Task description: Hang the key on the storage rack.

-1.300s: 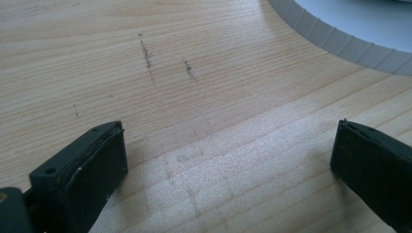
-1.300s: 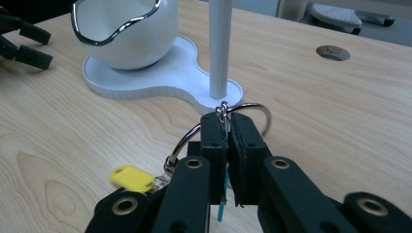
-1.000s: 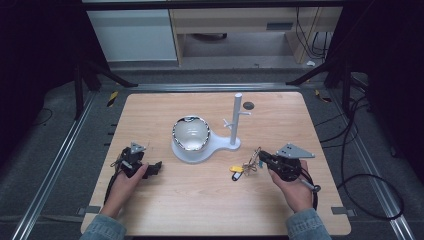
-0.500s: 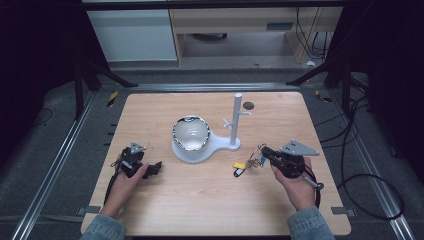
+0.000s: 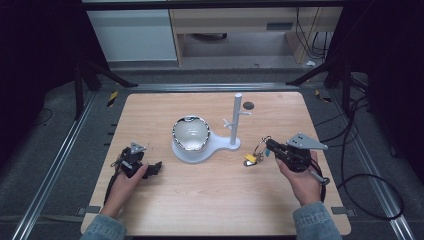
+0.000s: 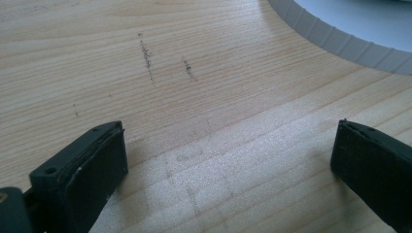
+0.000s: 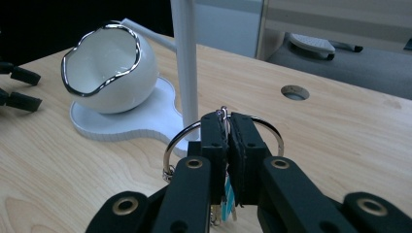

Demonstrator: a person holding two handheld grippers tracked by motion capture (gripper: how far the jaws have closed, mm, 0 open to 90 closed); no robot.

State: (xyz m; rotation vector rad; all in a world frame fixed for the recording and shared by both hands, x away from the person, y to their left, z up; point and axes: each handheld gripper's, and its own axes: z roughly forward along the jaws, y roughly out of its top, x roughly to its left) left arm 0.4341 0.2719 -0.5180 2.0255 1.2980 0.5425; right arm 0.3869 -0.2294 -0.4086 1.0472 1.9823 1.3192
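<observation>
My right gripper [image 5: 267,145] [image 7: 227,119] is shut on a metal key ring [image 5: 258,146] [image 7: 171,144], pinching the ring's top between its pads. Keys and a yellow tag [image 5: 249,158] dangle under the ring, just above the wood. A white stand [image 5: 218,145] lies just ahead of them, with an upright pegged post [image 5: 237,117] [image 7: 184,58] and a silver-rimmed, egg-shaped white bowl [image 5: 190,132] [image 7: 114,73]. My left gripper [image 5: 152,168] [image 6: 228,145] rests open at the table's left with bare wood between its jaws. The stand's ribbed edge [image 6: 350,36] lies ahead of it.
The wooden table [image 5: 210,210] has a round hole [image 5: 248,105] [image 7: 294,92] behind the post. Black frame legs and metal rails run along both sides. Cables trail on the floor at the right. Cabinets stand beyond the far edge.
My right gripper has risen with the key ring, lifting the keys and yellow tag off the wood and a little toward the post. The left gripper has stayed put.
</observation>
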